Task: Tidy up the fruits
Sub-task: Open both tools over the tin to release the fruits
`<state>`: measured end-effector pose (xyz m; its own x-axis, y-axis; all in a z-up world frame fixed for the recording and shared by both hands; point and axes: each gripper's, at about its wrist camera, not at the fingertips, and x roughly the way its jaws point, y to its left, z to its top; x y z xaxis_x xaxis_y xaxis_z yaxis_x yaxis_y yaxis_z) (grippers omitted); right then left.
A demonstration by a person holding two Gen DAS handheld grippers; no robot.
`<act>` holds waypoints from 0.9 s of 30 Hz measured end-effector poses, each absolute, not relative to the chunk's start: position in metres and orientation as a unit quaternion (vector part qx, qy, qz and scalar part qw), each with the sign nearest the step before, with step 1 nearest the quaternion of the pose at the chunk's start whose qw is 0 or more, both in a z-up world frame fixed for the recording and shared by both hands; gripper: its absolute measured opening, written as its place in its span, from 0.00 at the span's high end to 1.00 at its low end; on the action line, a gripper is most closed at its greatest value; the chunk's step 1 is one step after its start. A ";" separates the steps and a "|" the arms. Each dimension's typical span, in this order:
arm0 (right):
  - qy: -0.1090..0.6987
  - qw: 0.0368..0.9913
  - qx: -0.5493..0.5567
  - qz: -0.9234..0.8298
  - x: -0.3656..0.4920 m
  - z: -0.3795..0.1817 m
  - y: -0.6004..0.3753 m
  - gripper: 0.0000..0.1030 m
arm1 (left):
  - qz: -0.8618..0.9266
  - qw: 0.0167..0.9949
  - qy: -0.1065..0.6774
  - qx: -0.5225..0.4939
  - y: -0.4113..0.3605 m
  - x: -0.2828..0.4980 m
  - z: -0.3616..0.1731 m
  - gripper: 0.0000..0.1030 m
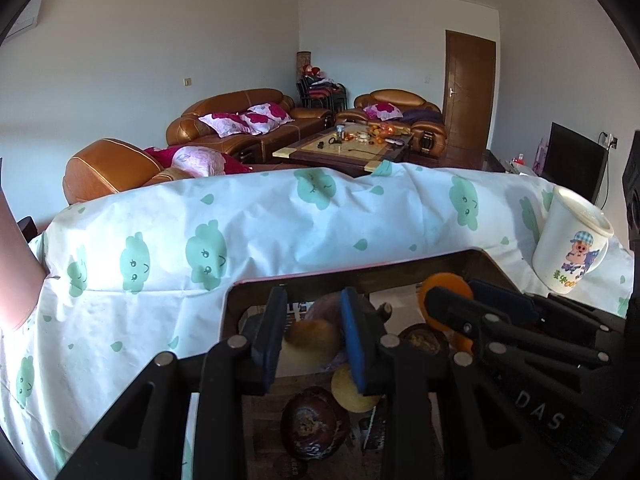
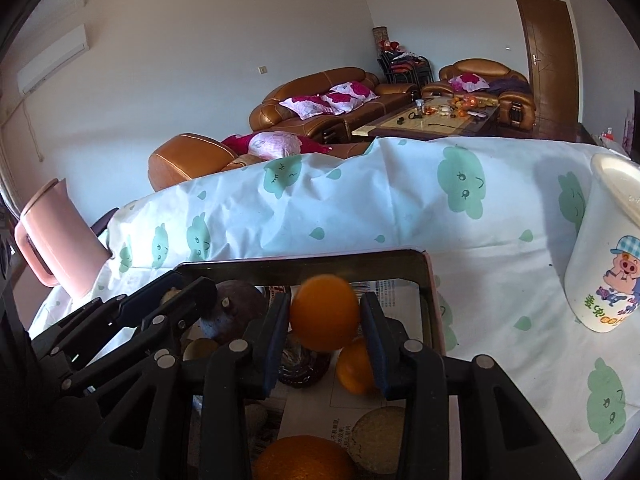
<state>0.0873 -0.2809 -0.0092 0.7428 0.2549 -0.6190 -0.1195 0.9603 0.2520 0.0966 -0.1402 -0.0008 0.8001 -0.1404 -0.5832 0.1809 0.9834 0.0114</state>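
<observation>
We note a table under a white cloth with green cloud print point(image 2: 360, 216). Directly on it: dark tray point(image 2: 304, 266), white cartoon-pig mug point(image 2: 604, 264), pink pitcher point(image 2: 60, 236).

The right hand-held gripper point(image 2: 325, 322) clamps an orange point(image 2: 323, 312) above the tray point(image 2: 428, 280); a white mug point(image 2: 608, 264) stands nearby.

Soft daylight, fisheye edges warped, foreground blurred.

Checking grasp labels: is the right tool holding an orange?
Yes, the right tool is shut on an orange, lifted above the tray.
</observation>
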 end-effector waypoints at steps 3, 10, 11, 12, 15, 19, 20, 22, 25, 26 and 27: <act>0.342 0.927 0.104 0.112 0.085 -0.008 -0.283 0.62 | -0.084 0.949 0.302 0.036 -0.140 0.094 0.000 0.64; 0.308 0.923 0.178 0.148 0.072 0.000 -0.302 0.50 | -0.093 0.950 0.293 0.052 -0.147 0.088 0.001 0.58; 0.294 0.927 0.184 0.145 0.067 0.004 -0.304 0.47 | -0.095 0.951 0.289 0.060 -0.150 0.086 0.002 0.58; 0.280 0.931 0.186 0.139 0.061 0.008 -0.306 0.47 | -0.098 0.951 0.286 0.065 -0.153 0.086 0.002 0.58; 0.248 0.945 0.185 0.104 0.049 0.017 -0.310 0.43 | -0.114 0.945 0.295 0.081 -0.163 0.088 -0.001 0.55; 0.228 0.954 0.181 0.067 0.042 0.022 -0.315 0.33 | -0.101 0.943 0.307 0.083 -0.164 0.091 -0.003 0.05; 0.227 0.955 0.181 0.062 0.042 0.022 -0.316 0.33 | -0.093 0.946 0.301 0.082 -0.163 0.089 -0.002 0.00; 0.227 0.955 0.180 0.058 0.043 0.022 -0.317 0.33 | -0.093 0.948 0.294 0.081 -0.162 0.086 -0.001 0.00; 0.229 0.958 0.169 0.043 0.041 0.022 -0.319 0.31 | -0.076 0.949 0.296 0.083 -0.160 0.087 -0.002 0.00; 0.231 0.959 0.163 0.035 0.040 0.022 -0.317 0.30 | -0.070 0.949 0.298 0.081 -0.159 0.088 -0.002 0.00; 0.232 0.959 0.158 0.027 0.041 0.021 -0.317 0.30 | -0.066 0.949 0.300 0.076 -0.157 0.087 -0.002 0.00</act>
<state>0.0406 -0.3169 0.0214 0.8912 0.1256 -0.4358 0.0211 0.9484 0.3164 0.0875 -0.1565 -0.0019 0.8115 -0.0807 -0.5787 0.1715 0.9797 0.1039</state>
